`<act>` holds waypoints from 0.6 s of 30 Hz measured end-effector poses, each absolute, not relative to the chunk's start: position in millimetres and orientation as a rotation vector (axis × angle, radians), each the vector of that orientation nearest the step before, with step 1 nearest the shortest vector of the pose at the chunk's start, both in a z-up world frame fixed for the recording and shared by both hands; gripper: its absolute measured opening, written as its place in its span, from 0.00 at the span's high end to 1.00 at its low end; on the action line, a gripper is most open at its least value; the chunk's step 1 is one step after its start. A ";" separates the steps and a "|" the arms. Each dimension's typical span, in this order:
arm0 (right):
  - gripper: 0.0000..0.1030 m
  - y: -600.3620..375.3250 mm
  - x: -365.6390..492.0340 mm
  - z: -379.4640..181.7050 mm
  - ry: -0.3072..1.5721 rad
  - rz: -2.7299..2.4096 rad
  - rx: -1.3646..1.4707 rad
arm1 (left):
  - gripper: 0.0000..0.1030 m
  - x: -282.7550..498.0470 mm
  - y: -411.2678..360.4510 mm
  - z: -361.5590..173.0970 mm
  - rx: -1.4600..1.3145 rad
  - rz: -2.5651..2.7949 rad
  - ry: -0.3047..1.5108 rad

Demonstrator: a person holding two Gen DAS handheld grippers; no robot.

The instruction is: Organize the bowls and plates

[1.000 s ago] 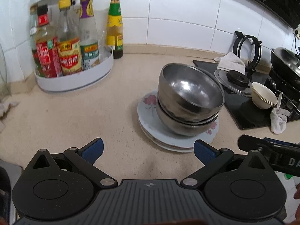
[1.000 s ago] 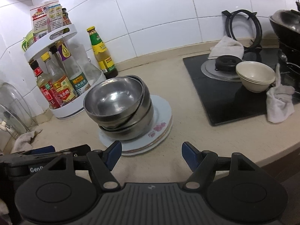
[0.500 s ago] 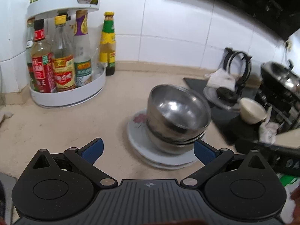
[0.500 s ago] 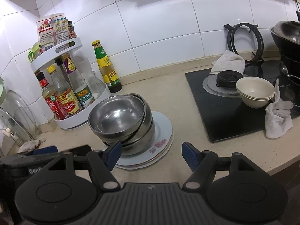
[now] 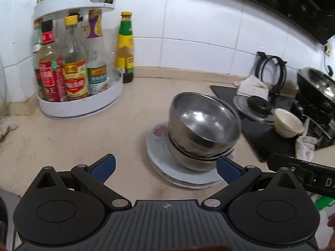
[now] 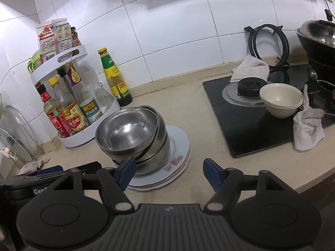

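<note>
1. Several round stainless-steel bowls (image 6: 127,133) are nested in a stack, and the top one sits tilted in those below.
2. This stack stands on a pile of white round plates with a pink flower print (image 6: 178,146), which lies on the beige speckled desk (image 6: 180,106). All places below are given from this pile.
3. Left of the pile and toward the wall stands a white two-level round rack of sauce bottles (image 5: 81,102). Just beside the rack, against the white tiled wall, stands a single bottle with a green and yellow label (image 6: 115,79).
4. Right of the pile lies a black glass cooktop (image 6: 251,121). On it stand stacked cream-coloured bowls (image 6: 280,102), a flat metal lid with a black knob (image 6: 247,90) and a crumpled white cloth (image 6: 307,125).
5. The left tongs (image 5: 165,167), black with blue pads, are on the near side of the pile. Their pads stand wide apart with nothing between them; the right pad appears in front of the lowest bowl, but whether it touches I cannot tell.
6. The right tongs (image 6: 169,170) are also on the near side of the pile, spread apart and empty, and the left pad appears in front of the pile's edge.
</note>
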State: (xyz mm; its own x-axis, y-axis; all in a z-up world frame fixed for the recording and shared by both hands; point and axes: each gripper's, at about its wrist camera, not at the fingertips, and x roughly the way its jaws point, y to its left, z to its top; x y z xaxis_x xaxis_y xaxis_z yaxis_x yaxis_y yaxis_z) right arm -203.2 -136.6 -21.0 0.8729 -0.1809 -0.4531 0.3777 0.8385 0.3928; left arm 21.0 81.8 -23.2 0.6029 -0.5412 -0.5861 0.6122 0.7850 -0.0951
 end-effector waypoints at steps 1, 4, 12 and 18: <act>0.34 -135.9 -202.1 -21.5 0.418 -0.304 0.493 | 0.00 20.7 81.8 -23.7 0.126 -0.667 0.637; 0.34 -135.0 -198.9 -23.1 0.426 -0.302 0.494 | 0.00 19.6 80.8 -24.7 0.131 -0.678 0.646; 0.34 -131.1 -192.3 -24.2 0.437 -0.287 0.488 | 0.00 14.8 78.8 -26.1 0.177 -0.654 0.622; 0.34 -128.3 -189.9 -23.8 0.439 -0.290 0.485 | 0.00 19.8 81.8 -26.2 0.163 -0.652 0.638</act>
